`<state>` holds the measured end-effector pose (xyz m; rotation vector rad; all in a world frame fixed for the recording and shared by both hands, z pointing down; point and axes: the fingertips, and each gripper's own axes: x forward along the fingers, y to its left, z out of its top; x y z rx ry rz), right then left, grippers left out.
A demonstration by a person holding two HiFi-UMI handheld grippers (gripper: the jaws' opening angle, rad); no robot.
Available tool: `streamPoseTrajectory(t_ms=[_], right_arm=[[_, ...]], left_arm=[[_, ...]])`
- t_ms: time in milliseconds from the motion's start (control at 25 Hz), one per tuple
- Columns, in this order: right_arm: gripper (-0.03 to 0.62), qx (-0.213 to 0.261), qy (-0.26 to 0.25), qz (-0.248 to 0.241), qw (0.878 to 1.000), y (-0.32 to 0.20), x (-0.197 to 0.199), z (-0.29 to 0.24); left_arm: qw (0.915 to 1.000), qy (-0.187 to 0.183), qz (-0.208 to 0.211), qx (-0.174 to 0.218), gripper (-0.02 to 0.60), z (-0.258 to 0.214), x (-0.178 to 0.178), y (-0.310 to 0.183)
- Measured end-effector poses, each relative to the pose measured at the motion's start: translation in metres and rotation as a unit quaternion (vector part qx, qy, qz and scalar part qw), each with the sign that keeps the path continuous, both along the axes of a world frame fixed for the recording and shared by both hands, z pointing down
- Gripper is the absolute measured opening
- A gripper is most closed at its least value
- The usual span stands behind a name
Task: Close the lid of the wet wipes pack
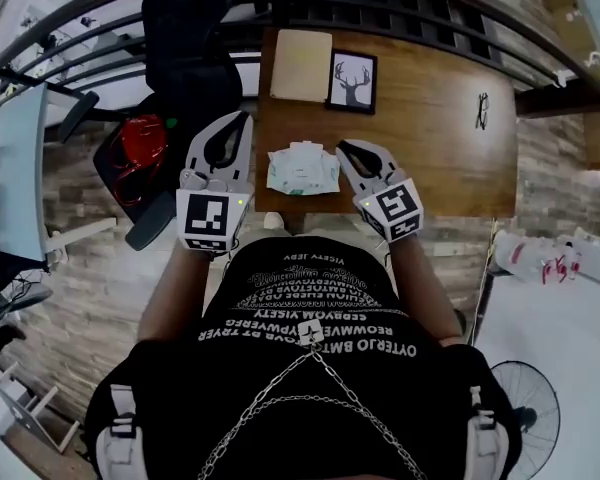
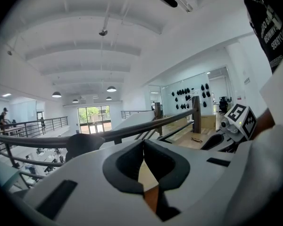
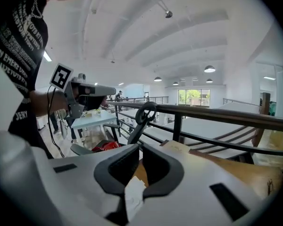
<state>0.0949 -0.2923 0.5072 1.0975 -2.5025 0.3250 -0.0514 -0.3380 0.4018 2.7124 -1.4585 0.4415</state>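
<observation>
The white wet wipes pack point(image 1: 302, 167) lies flat near the front edge of the wooden table point(image 1: 430, 148), between my two grippers. Its top shows a green-printed label; I cannot tell how its lid stands. My left gripper point(image 1: 243, 118) hovers at the table's left edge, left of the pack, with its jaws meeting at the tips point(image 2: 143, 144) and nothing held. My right gripper point(image 1: 342, 147) sits just right of the pack, jaws together point(image 3: 140, 148) and empty. A white bit of the pack point(image 3: 132, 194) shows below the right jaws.
A framed deer picture point(image 1: 352, 81) and a beige board point(image 1: 301, 65) stand at the table's far side. Glasses point(image 1: 482, 110) lie at the right. A black chair point(image 1: 185, 28) and a red item point(image 1: 143, 143) are left of the table. A railing point(image 3: 217, 114) runs behind it.
</observation>
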Motion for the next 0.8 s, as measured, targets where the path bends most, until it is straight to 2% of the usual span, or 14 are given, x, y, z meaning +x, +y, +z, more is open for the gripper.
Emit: streamPoseTrajectory(t_ms=[160, 280, 400, 640, 800], right_arm=[[0.023, -0.03, 0.016, -0.039, 0.999, -0.002, -0.004, 0.036], [0.075, -0.05, 0.03, -0.063, 0.996, -0.005, -0.008, 0.06], [0.1, -0.064, 0.036, -0.081, 0.994, -0.009, -0.01, 0.078], [0.108, -0.075, 0.021, -0.085, 0.993, -0.028, -0.016, 0.11], [0.115, -0.087, 0.035, -0.092, 0.991, -0.03, -0.018, 0.137]], left_arm=[[0.9999, -0.006, -0.006, -0.009, 0.029, 0.013, 0.014, -0.001], [0.9997, -0.005, -0.014, -0.017, 0.028, 0.021, 0.019, 0.0], [0.9993, -0.005, -0.022, -0.029, 0.029, 0.03, 0.022, 0.002], [0.998, -0.019, -0.036, -0.049, 0.028, 0.045, 0.016, 0.01], [0.9971, -0.019, -0.045, -0.058, 0.028, 0.053, 0.011, 0.014]])
